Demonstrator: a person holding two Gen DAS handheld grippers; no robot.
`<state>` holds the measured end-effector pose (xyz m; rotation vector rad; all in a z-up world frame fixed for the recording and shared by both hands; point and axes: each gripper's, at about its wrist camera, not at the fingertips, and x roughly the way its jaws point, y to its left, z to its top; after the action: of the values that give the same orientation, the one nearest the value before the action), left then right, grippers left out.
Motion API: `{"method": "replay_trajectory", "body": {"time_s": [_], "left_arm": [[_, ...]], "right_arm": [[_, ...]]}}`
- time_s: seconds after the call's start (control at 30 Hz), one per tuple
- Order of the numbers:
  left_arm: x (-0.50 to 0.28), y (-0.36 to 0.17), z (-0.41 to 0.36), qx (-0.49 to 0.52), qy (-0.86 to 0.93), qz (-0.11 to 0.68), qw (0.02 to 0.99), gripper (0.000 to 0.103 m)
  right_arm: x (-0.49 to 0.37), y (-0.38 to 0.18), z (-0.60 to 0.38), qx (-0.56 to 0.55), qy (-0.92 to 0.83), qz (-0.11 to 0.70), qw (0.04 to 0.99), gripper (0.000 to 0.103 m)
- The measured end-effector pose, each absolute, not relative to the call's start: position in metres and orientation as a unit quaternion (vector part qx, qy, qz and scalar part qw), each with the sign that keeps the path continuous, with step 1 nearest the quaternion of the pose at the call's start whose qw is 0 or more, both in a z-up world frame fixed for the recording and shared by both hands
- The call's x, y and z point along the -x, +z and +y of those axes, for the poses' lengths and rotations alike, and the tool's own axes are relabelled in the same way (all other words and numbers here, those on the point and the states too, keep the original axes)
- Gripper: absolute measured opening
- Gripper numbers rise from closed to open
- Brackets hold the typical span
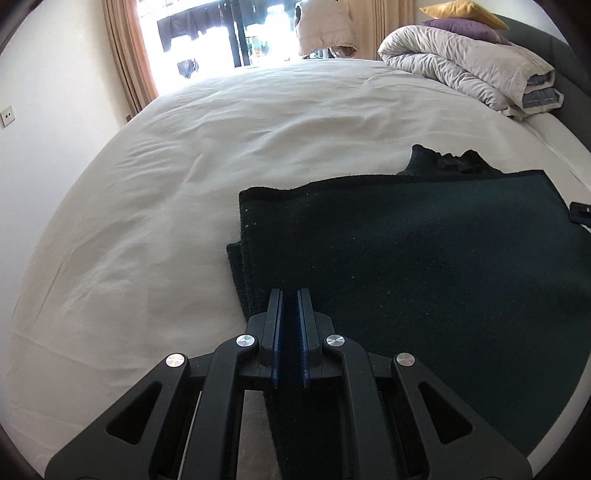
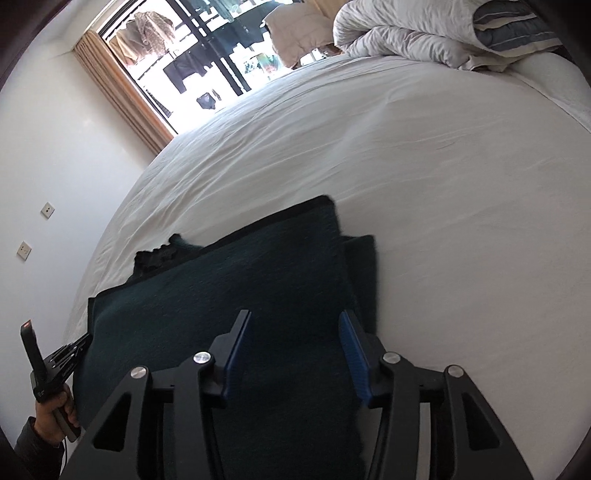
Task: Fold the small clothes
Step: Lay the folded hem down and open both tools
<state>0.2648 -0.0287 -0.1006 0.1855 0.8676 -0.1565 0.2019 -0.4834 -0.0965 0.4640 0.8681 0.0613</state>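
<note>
Left claw [image 1: 290, 295] clenched, blue pads nearly together, pinching the near edge of the dark green garment [image 1: 424, 258]; a strip of the cloth trailing back from the pads between the black linkages. Seen from the right wrist as a black tip at that cloth's left edge, gripped by a hand [image 2: 55, 410] in a grey sleeve.

Right claw [image 2: 295, 321] released, jaws standing partly apart over the garment's right side, cloth lying under and between them, pads not pressing on it.

Garment spread on the near part of the bed [image 1: 184, 147], between the two claws. Dark green, almost black, fuzzy knit with pale lint specks. Folded over on itself: flat top layer with a straight edge, a lower layer peeking out along one side. Bunched ribbed part [image 1: 454, 158] sticking out past the far edge.

Beyond that, white sheet, softly wrinkled, bare across the middle. At the far corner, rolled pale duvet [image 1: 461, 70] with a purple pillow [image 1: 465, 27] and a yellow pillow [image 1: 458, 9] on top. Farther still, bright window with tan curtain [image 1: 125, 48], clothes hanging outside. Wall socket [image 1: 7, 116] on the white wall at the left.
</note>
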Motion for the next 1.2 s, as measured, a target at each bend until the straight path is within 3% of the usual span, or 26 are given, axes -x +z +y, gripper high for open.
{"method": "replay_trajectory", "body": {"time_s": [0.07, 0.17, 0.33, 0.57, 0.67, 0.7, 0.73, 0.9, 1.07, 1.2], "left_arm": [[-0.264, -0.102, -0.032, -0.104, -0.072, 0.418, 0.900, 0.007], [-0.266, -0.104, -0.030, -0.093, -0.076, 0.414, 0.902, 0.007], [-0.265, -0.105, -0.023, -0.077, -0.082, 0.411, 0.905, 0.007], [-0.262, -0.106, -0.023, -0.091, -0.082, 0.404, 0.907, 0.007], [-0.261, -0.107, -0.023, -0.093, -0.086, 0.400, 0.908, 0.007], [-0.261, -0.107, -0.022, -0.091, -0.088, 0.400, 0.908, 0.007], [-0.261, -0.108, -0.021, -0.088, -0.091, 0.400, 0.908, 0.007], [-0.261, -0.109, -0.015, -0.067, -0.102, 0.398, 0.909, 0.007], [-0.260, -0.110, -0.012, -0.057, -0.107, 0.397, 0.910, 0.007], [-0.260, -0.109, -0.011, -0.052, -0.109, 0.397, 0.910, 0.007]], "right_arm": [[-0.198, -0.099, -0.505, -0.234, -0.031, 0.416, 0.878, 0.053], [-0.178, -0.092, -0.529, -0.279, -0.077, 0.386, 0.876, 0.053], [-0.141, -0.054, -0.485, -0.289, 0.049, 0.330, 0.897, 0.053], [-0.136, -0.092, -0.433, -0.247, 0.118, 0.420, 0.865, 0.053], [-0.133, -0.108, -0.446, -0.250, 0.101, 0.426, 0.864, 0.024], [-0.132, -0.111, -0.454, -0.254, 0.089, 0.429, 0.862, 0.004], [-0.132, -0.114, -0.462, -0.257, 0.077, 0.433, 0.861, 0.000], [-0.120, -0.104, -0.477, -0.241, 0.018, 0.424, 0.873, 0.001], [-0.107, -0.080, -0.426, -0.271, 0.112, 0.385, 0.875, 0.029], [-0.116, -0.103, -0.382, -0.256, 0.146, 0.425, 0.856, 0.032]]}}
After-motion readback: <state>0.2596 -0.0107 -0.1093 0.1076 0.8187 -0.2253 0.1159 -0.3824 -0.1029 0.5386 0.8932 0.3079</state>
